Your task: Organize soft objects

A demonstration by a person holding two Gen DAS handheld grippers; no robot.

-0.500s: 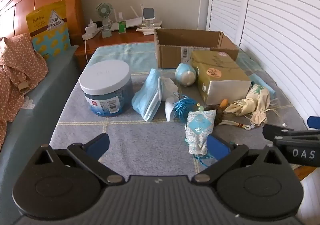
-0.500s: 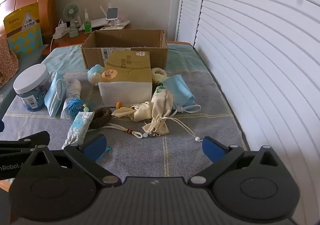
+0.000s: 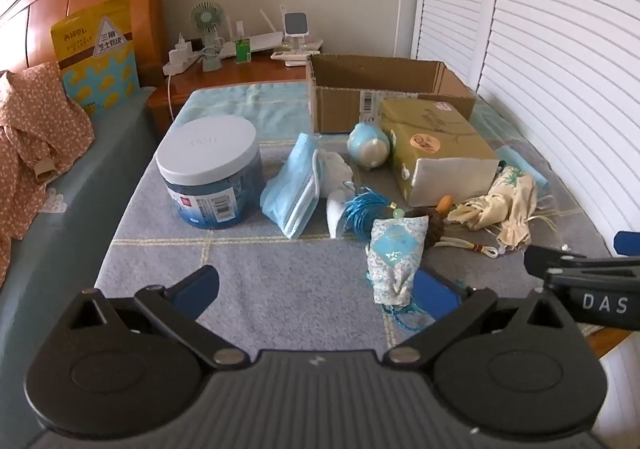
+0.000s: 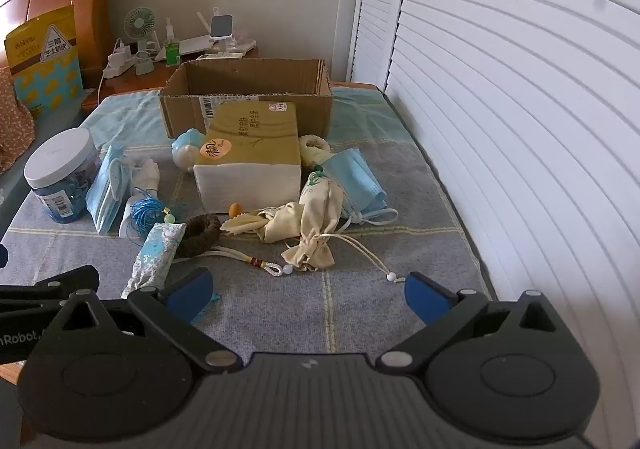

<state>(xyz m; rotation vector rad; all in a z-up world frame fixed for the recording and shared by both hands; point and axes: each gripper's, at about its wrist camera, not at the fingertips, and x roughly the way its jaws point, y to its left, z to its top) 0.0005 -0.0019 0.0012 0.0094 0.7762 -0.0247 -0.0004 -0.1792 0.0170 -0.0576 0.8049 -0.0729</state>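
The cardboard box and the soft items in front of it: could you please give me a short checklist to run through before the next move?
1. Left gripper open and empty: ok.
2. Right gripper open and empty: ok.
3. Cardboard box open on top: ok; whether it is empty: cannot tell.
4. Patterned blue sachet free of the left gripper's pads: ok in the right view.
5. Cream drawstring pouches clear of other items: not ok; cords trail loose, and one pouch overlaps the blue face mask.
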